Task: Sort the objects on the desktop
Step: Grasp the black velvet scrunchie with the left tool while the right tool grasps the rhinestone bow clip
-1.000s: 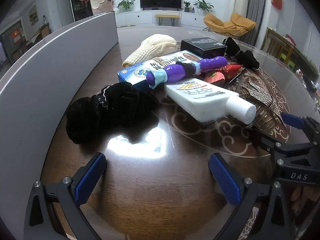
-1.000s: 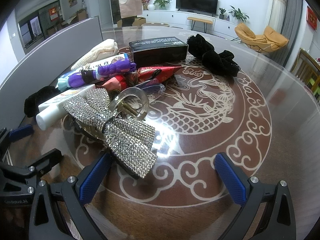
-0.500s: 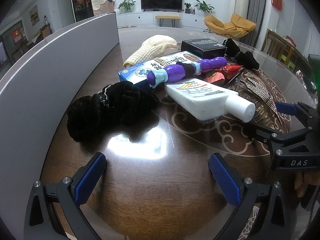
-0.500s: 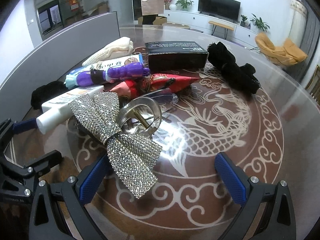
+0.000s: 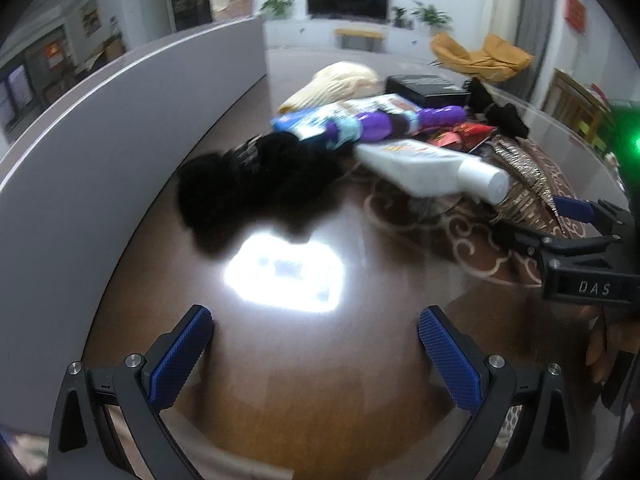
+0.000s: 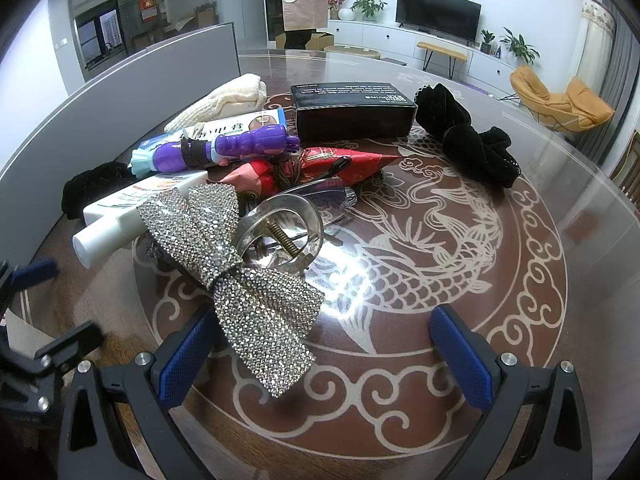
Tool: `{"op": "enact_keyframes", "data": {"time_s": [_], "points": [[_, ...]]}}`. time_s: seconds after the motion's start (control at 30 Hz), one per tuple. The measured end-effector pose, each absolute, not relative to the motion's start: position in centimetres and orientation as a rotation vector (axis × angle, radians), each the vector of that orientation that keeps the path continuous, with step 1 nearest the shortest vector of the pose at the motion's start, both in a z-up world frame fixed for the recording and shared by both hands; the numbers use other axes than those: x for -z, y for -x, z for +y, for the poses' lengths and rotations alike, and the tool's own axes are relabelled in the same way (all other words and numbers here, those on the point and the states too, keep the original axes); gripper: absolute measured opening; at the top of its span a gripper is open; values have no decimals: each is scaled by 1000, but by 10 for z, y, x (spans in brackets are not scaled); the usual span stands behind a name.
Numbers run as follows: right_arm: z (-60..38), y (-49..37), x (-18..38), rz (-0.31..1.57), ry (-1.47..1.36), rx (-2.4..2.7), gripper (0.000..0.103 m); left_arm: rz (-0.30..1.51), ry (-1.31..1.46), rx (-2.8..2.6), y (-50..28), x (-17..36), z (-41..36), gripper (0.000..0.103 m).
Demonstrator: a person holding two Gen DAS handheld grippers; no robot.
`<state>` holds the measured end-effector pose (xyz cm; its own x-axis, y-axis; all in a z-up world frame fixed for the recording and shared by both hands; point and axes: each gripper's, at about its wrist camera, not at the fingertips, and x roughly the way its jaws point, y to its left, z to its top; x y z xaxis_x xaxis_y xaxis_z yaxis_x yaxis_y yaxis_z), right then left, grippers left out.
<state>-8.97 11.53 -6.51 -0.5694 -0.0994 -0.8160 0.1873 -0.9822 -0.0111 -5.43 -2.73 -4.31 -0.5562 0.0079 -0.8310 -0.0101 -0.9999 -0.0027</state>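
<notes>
A pile of objects lies on the round glass-topped table (image 6: 460,248). In the right wrist view a rhinestone bow (image 6: 240,276) rests just ahead of my open right gripper (image 6: 324,352), its lower tip near the left finger. Behind it sit a clear hair claw (image 6: 280,228), a white bottle (image 6: 128,212), a purple toy (image 6: 224,150), a red packet (image 6: 320,168), a black box (image 6: 352,110) and a black scrunchie (image 6: 468,136). In the left wrist view my left gripper (image 5: 316,354) is open over bare wood, short of a black furry scrunchie (image 5: 256,176) and the white bottle (image 5: 432,170).
A grey partition (image 5: 100,152) curves along the table's left side. A cream knitted cloth (image 6: 228,100) and a blue-white box (image 5: 316,118) lie at the back of the pile. A person in an apron (image 6: 304,0) stands far behind. The right gripper's body (image 5: 584,256) shows at the left view's right edge.
The right gripper has moved forward toward the rhinestone bow, which now looks larger and nearer. The left view has shifted and blurred, with the pile sliding right. Both grippers stay open.
</notes>
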Motion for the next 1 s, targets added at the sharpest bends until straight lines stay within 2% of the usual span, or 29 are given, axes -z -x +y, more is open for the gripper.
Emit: {"op": "enact_keyframes", "data": {"time_s": [0.1, 0.27, 0.5, 0.63, 0.7, 0.83, 1.0], "points": [[115, 90, 65, 144, -1365, 2644, 103, -55, 1518, -2799, 61, 42, -40, 103], [115, 90, 65, 144, -1365, 2644, 103, -290, 1448, -2812, 84, 27, -74, 103], [116, 90, 65, 144, -1365, 2645, 103, 37, 1294, -2728, 143, 5, -50, 103], [115, 90, 65, 144, -1365, 2645, 103, 94, 1446, -2506, 169, 30, -44, 103], [115, 90, 65, 145, -1365, 2645, 103, 147, 1405, -2457, 155, 26, -38, 103], [115, 90, 65, 145, -1365, 2645, 103, 115, 1344, -2286, 114, 18, -30, 103], [115, 90, 65, 145, -1365, 2645, 103, 197, 1331, -2424, 110, 11, -26, 103]]}}
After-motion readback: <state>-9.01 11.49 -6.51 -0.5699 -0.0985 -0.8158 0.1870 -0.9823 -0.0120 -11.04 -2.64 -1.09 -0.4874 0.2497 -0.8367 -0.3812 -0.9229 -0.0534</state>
